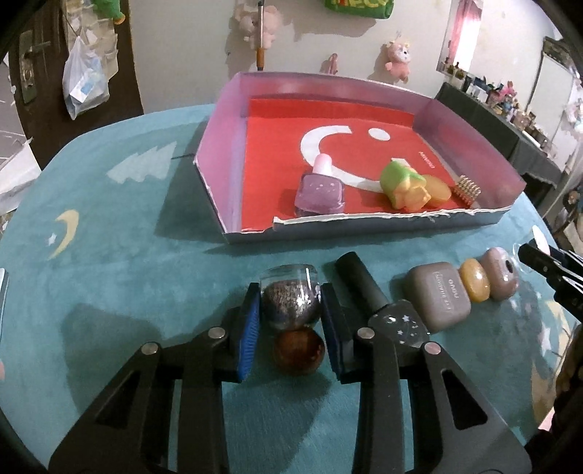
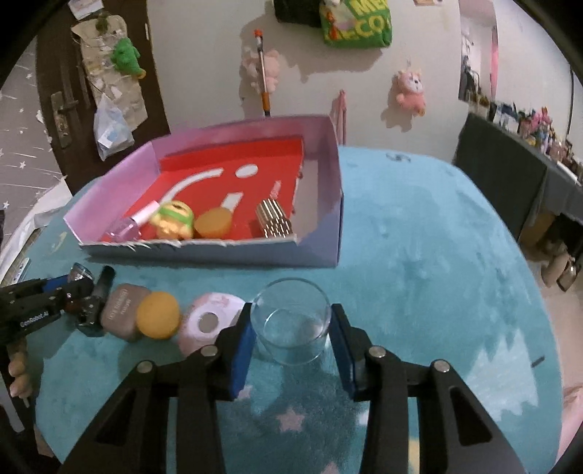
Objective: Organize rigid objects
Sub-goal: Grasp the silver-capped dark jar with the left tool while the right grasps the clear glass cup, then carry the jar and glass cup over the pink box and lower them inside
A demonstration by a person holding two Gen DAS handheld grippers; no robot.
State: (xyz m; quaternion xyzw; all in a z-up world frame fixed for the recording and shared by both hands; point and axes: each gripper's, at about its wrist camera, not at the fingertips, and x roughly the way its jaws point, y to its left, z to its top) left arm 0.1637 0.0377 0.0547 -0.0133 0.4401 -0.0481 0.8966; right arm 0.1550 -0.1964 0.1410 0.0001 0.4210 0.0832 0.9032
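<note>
Left hand-held gripper (image 1: pixel 290 321) clamped on glitter jar (image 1: pixel 290 296); right hand-held gripper (image 2: pixel 291 341) squeezed clear glass cup (image 2: pixel 291 322), near box (image 2: pixel 320 251).

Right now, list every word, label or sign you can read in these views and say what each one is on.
"CenRobot.AI": on the left gripper body, right wrist view.
"ME" over "CO": cut-off letters on the green bag on the wall.
Grey case: embossed lettering, too blurred to read.
Red sheet in the box: small print, too small to read; a white smiley sign.
</note>
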